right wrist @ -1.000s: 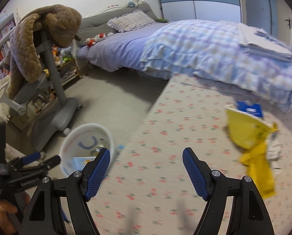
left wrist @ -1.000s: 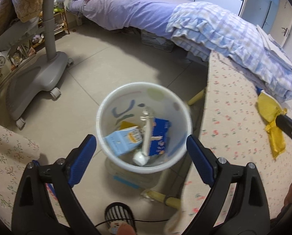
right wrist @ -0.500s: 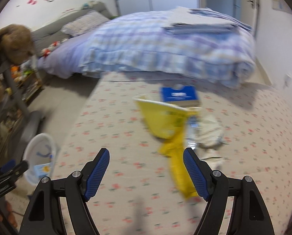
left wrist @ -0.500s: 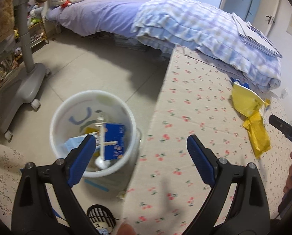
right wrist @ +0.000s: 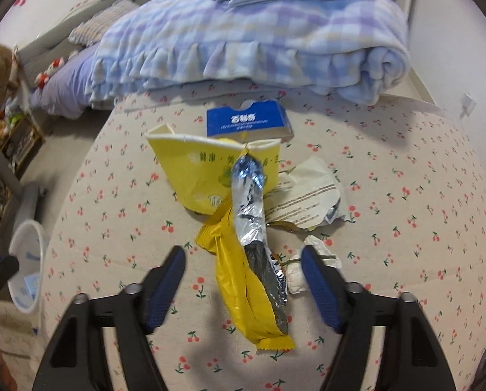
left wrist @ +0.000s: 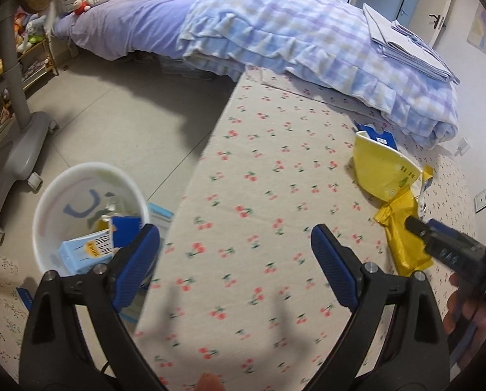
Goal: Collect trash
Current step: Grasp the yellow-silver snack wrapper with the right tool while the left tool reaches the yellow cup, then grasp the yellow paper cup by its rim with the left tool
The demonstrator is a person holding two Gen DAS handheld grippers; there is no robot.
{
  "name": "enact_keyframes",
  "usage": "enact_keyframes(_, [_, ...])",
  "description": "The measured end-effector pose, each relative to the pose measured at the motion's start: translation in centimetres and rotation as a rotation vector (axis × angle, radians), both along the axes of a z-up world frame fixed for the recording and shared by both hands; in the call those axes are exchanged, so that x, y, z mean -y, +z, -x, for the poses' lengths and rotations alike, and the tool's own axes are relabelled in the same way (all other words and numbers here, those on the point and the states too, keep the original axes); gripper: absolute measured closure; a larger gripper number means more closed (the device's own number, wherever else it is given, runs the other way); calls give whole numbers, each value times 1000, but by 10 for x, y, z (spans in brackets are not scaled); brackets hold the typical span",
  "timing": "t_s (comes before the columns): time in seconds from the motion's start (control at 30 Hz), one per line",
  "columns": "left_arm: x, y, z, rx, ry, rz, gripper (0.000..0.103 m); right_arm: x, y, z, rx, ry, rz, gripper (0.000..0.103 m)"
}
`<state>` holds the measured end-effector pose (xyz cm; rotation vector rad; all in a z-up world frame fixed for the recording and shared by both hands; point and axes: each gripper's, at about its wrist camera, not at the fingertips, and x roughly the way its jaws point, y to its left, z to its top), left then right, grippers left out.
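Observation:
A heap of trash lies on the cherry-print surface (right wrist: 119, 215): a yellow foil wrapper (right wrist: 243, 277) with its silver lining showing, a yellow paper cup (right wrist: 197, 169), a blue card box (right wrist: 247, 122), torn white paper (right wrist: 308, 198) and a crumpled tissue (right wrist: 296, 277). My right gripper (right wrist: 243, 280) is open and straddles the wrapper's lower half. My left gripper (left wrist: 234, 264) is open and empty above the surface's left edge, beside the white bin (left wrist: 63, 202), which holds cartons. The yellow trash also shows in the left wrist view (left wrist: 386, 176).
A folded checked blanket (right wrist: 243, 42) lies just behind the trash. A bed (left wrist: 129, 26) stands at the back. A grey wheeled stand (left wrist: 11, 150) is on the tiled floor left of the bin. A flat blue box (left wrist: 159, 215) lies by the bin.
My left gripper swung right, from over the bin to over the cherry-print surface. My right gripper moved right and closed in on the trash heap, now straddling the yellow wrapper.

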<state>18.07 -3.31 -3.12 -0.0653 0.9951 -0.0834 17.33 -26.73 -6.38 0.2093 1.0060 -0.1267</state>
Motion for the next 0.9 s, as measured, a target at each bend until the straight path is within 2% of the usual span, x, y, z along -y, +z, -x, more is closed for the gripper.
enact_keyframes(0.07, [10, 1, -4, 0, -7, 6, 9, 1, -6, -3, -32, 15, 8, 64])
enact_keyframes(0.1, [15, 1, -6, 1, -9, 11, 9, 3, -9, -4, -45, 17, -3, 69])
enact_keyframes(0.13, [21, 2, -8, 2, -14, 19, 9, 6, -12, -4, -60, 21, -24, 82])
enact_keyframes(0.17, [25, 2, -9, 4, -16, 23, 9, 8, -13, -4, -66, 25, -35, 89])
enact_keyframes(0.23, [37, 3, -12, 12, -14, 24, 9, 12, -10, -2, -68, 39, -66, 95])
enact_keyframes(0.3, [49, 3, -16, 13, -17, 33, 9, 17, -1, 4, -60, 50, -107, 96])
enact_keyframes(0.43, [75, 1, -25, 13, -34, 79, 9, 29, 20, 18, -18, 52, -110, 96])
enact_keyframes(0.57, [102, 0, -34, 35, -44, 124, 9, 57, 34, 35, 18, 7, -147, 96])
enact_keyframes(0.9, [158, -10, -57, 46, -20, 213, 14, 124, 38, 61, 38, -121, -201, 96])
